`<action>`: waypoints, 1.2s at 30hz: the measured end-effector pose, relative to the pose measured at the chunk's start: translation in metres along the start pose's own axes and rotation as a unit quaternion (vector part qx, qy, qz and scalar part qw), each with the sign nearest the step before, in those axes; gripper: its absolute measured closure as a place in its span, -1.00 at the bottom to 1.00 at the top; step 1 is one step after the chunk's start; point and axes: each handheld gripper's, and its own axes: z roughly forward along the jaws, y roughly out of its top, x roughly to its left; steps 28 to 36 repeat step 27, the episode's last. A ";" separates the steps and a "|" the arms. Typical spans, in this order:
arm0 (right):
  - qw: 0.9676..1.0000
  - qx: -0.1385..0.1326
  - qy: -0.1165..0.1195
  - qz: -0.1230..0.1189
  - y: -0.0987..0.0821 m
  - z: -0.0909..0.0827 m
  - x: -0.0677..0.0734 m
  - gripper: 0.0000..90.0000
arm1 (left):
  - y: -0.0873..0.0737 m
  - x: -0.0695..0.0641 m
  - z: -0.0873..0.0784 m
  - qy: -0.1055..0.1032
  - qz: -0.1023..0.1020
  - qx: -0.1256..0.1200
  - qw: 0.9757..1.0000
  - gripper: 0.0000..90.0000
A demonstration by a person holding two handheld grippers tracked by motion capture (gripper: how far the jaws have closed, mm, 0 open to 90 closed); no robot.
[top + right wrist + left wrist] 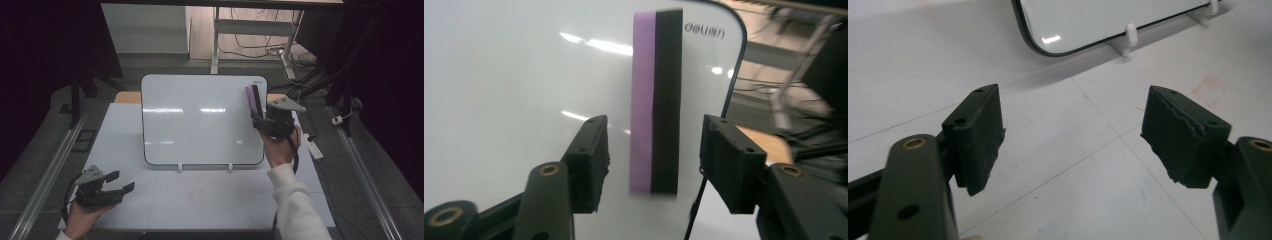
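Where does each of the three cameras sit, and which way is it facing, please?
High view: above the person's side, looking forward and down on the table and whiteboard; both hands with tools show.
Left gripper view: on the left tool, looking along its open jaws at the table and the whiteboard's bottom corner.
Right gripper view: on the right tool, facing the whiteboard; the purple-and-black eraser stands between its open jaws, untouched.
Shared: all three show the whiteboard.

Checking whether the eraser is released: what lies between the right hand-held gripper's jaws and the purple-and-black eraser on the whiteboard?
Nothing: in the right gripper view the eraser sits on the whiteboard between the open jaws of the right hand-held gripper, bare gaps on both sides.
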 end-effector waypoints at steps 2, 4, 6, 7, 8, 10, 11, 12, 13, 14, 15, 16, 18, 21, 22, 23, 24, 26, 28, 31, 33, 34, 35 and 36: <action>1.000 -0.002 0.030 0.004 -0.012 -0.011 -0.005 -0.05 | 0.000 0.000 0.002 -0.001 0.000 0.000 1.000 -0.43; 0.998 -0.005 0.058 0.001 -0.029 -0.021 -0.008 -0.06 | 0.000 0.000 0.003 0.000 0.001 -0.002 1.000 -0.43; 0.997 -0.003 0.080 -0.007 -0.046 -0.029 -0.010 -0.07 | 0.000 0.000 0.005 -0.002 0.003 -0.002 1.000 -0.43; 0.996 -0.003 0.094 -0.007 -0.055 -0.032 -0.010 -0.08 | 0.001 -0.001 0.005 -0.004 0.004 -0.002 1.000 -0.43; 0.994 -0.003 0.109 -0.008 -0.064 -0.035 -0.011 -0.08 | 0.001 -0.001 0.006 -0.004 0.005 -0.001 1.000 -0.43; 0.991 0.000 0.131 -0.014 -0.080 -0.041 -0.011 -0.09 | 0.001 -0.001 0.006 -0.005 0.007 -0.002 1.000 -0.43; 0.990 0.005 0.140 -0.019 -0.088 -0.043 -0.012 -0.09 | 0.001 -0.002 0.007 -0.006 0.007 -0.002 1.000 -0.43; 0.989 0.007 0.148 -0.021 -0.095 -0.045 -0.012 -0.09 | 0.001 -0.002 0.007 -0.006 0.008 -0.002 1.000 -0.43; 0.988 0.010 0.155 -0.022 -0.102 -0.047 -0.013 -0.09 | 0.001 -0.002 0.008 -0.007 0.008 -0.002 1.000 -0.43; 0.987 0.015 0.161 -0.023 -0.109 -0.049 -0.014 -0.09 | 0.001 -0.002 0.008 -0.007 0.008 -0.002 1.000 -0.43; 0.986 0.018 0.165 -0.024 -0.115 -0.050 -0.014 -0.09 | 0.002 -0.002 0.008 -0.008 0.007 -0.002 1.000 -0.43; 0.985 0.022 0.167 -0.025 -0.120 -0.050 -0.015 -0.10 | 0.002 -0.002 0.009 -0.009 0.007 -0.001 1.000 -0.43; 0.984 0.030 0.173 -0.023 -0.130 -0.051 -0.017 -0.10 | 0.002 -0.002 0.009 -0.010 0.008 -0.001 1.000 -0.43; 0.983 0.040 0.178 -0.025 -0.140 -0.051 -0.020 -0.10 | 0.003 -0.003 0.010 -0.010 0.009 -0.002 1.000 -0.43; 0.983 0.041 0.179 -0.025 -0.142 -0.051 -0.021 -0.10 | 0.003 -0.003 0.010 -0.010 0.009 -0.002 1.000 -0.43; 0.982 0.040 0.181 -0.027 -0.143 -0.051 -0.022 -0.10 | 0.003 -0.003 0.010 -0.010 0.009 -0.002 1.000 -0.43; 0.982 0.041 0.181 -0.030 -0.144 -0.051 -0.023 -0.10 | 0.004 -0.003 0.010 -0.010 0.010 -0.003 1.000 -0.43; 0.982 0.040 0.181 -0.036 -0.145 -0.052 -0.023 -0.10 | 0.005 -0.004 0.011 -0.013 0.012 -0.003 1.000 -0.43; 0.982 0.040 0.182 -0.038 -0.146 -0.052 -0.023 -0.11 | 0.005 -0.004 0.012 -0.014 0.013 -0.003 1.000 -0.43; 0.982 0.040 0.182 -0.038 -0.146 -0.052 -0.023 -0.11 | 0.005 -0.004 0.012 -0.014 0.013 -0.003 1.000 -0.43; 0.982 0.040 0.182 -0.038 -0.146 -0.052 -0.023 -0.11 | 0.005 -0.004 0.012 -0.014 0.013 -0.003 1.000 -0.43; 0.982 0.040 0.182 -0.038 -0.146 -0.052 -0.023 -0.11 | 0.005 -0.004 0.012 -0.014 0.013 -0.003 1.000 -0.43; 0.982 0.040 0.182 -0.038 -0.146 -0.052 -0.023 -0.11 | 0.005 -0.004 0.012 -0.014 0.013 -0.003 1.000 -0.43; 0.982 0.040 0.182 -0.038 -0.146 -0.052 -0.023 -0.11 | 0.005 -0.004 0.012 -0.014 0.013 -0.003 1.000 -0.43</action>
